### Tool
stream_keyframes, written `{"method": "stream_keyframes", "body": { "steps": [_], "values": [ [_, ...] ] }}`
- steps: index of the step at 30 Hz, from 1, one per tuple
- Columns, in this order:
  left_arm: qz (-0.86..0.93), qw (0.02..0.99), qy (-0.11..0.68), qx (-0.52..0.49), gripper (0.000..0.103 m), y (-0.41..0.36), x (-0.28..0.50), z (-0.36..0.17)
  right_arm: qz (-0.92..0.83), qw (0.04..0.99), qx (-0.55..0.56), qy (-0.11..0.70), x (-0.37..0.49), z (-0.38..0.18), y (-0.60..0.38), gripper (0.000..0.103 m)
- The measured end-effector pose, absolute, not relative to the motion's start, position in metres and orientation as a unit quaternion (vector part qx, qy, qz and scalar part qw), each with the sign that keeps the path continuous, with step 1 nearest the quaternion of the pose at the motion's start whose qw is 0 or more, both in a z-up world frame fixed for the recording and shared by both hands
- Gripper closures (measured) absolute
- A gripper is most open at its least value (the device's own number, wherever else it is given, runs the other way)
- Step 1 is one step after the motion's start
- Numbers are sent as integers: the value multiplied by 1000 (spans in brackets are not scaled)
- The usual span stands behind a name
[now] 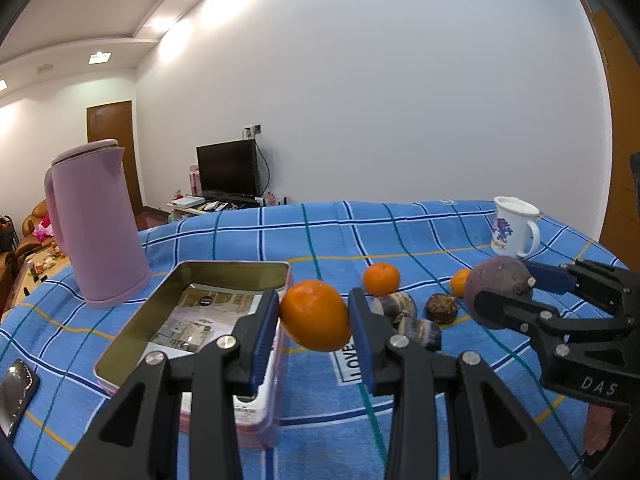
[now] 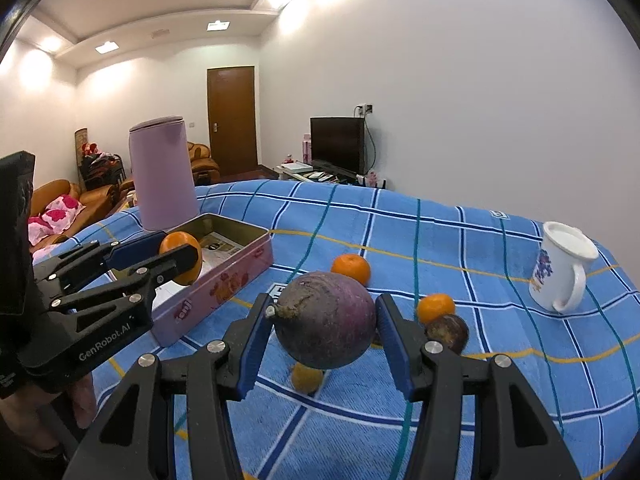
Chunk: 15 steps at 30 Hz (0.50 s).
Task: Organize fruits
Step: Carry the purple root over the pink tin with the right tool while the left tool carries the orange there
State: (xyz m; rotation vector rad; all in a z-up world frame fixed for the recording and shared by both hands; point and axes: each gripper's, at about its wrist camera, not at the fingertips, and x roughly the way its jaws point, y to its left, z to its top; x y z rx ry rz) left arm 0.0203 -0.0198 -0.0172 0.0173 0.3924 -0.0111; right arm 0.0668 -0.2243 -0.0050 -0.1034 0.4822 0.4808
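The left gripper (image 1: pixel 314 316) had its jaws pinching an orange (image 1: pixel 315 315) on both sides, lifted above the blue checked cloth of the tabletop (image 1: pixel 400 236), just beside the right wall of the open pink tin (image 1: pixel 132 344). The right gripper (image 2: pixel 325 326) had its jaws clamped on a large purple round fruit (image 2: pixel 326 320) with a stubby stem, also held clear of the cloth.

The left wrist view showed paper lying in the tin's bottom, a dark phone (image 1: pixel 16 386) at the near left edge, and a chunky purple piece (image 1: pixel 404 312) just behind the left gripper's right finger. A tangerine (image 1: pixel 381 278) sat farther off, with a brown wrinkled fruit (image 1: pixel 441 308) and a second tangerine (image 1: pixel 460 282) to the right.

The right wrist view alone showed a small yellowish fruit (image 2: pixel 307 378) lying on the cloth beneath the held purple one, and the flowered pattern on the tin's outer side. Both views caught the pink kettle (image 1: pixel 94 224) at the far left behind the tin and the white mug (image 2: pixel 562 270) at the far right.
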Motion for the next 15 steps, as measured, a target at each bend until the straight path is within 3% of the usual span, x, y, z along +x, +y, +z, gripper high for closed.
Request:
{"method": "stream_keyframes", "body": {
  "steps": [15],
  "values": [
    [13,980,198,6,66,6,28,-10,265,936,-65,222,81,20,-191,49]
  ]
}}
